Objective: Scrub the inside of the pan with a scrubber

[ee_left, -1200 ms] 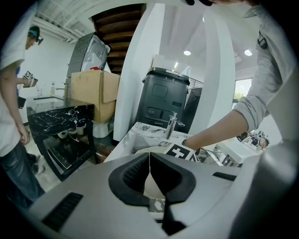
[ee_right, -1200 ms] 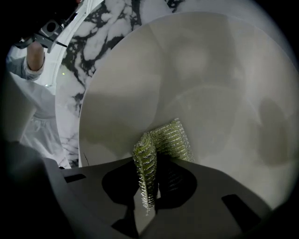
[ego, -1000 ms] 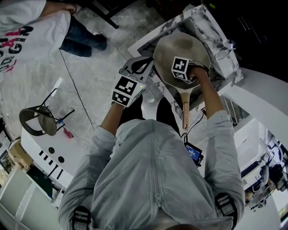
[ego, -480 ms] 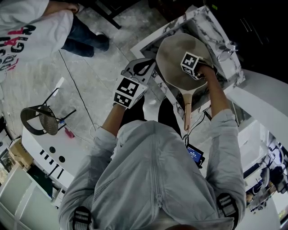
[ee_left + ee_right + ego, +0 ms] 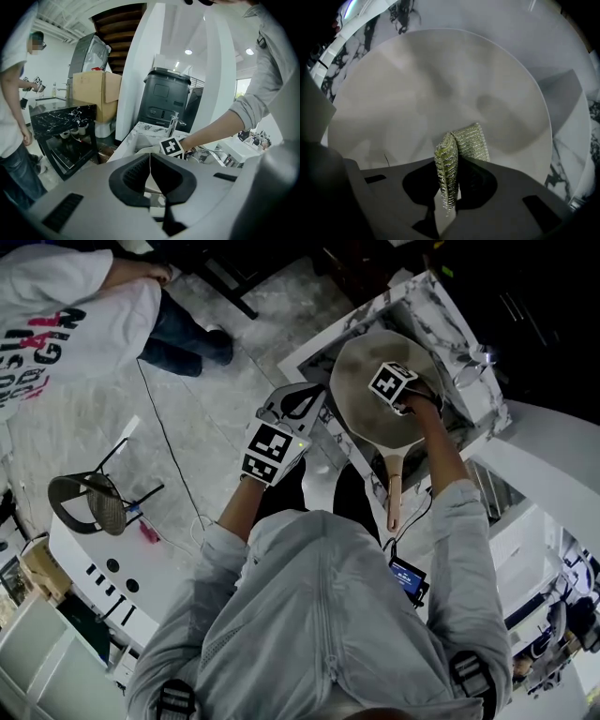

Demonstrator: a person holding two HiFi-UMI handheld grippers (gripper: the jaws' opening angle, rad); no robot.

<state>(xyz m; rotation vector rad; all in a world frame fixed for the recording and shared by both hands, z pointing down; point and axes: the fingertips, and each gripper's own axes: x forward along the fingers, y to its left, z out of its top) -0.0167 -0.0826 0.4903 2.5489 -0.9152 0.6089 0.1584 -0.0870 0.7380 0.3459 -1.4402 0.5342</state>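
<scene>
Right gripper view: right hand-held gripper (image 5: 451,190) pinches a folded green scrubber (image 5: 464,143) at lower centre of the pale pan (image 5: 417,93). Bare pan floor spreads to the rim, inside the marble-edged sink (image 5: 576,122). Left hand-held gripper (image 5: 151,176) has its jaws together, empty.

The pan (image 5: 361,401) sits in what looks like a marble sink (image 5: 448,313).

Scrubber (image 5: 468,140) lower end buried between jaws, bystander (image 5: 56,324) — cropped at frame edge
</scene>
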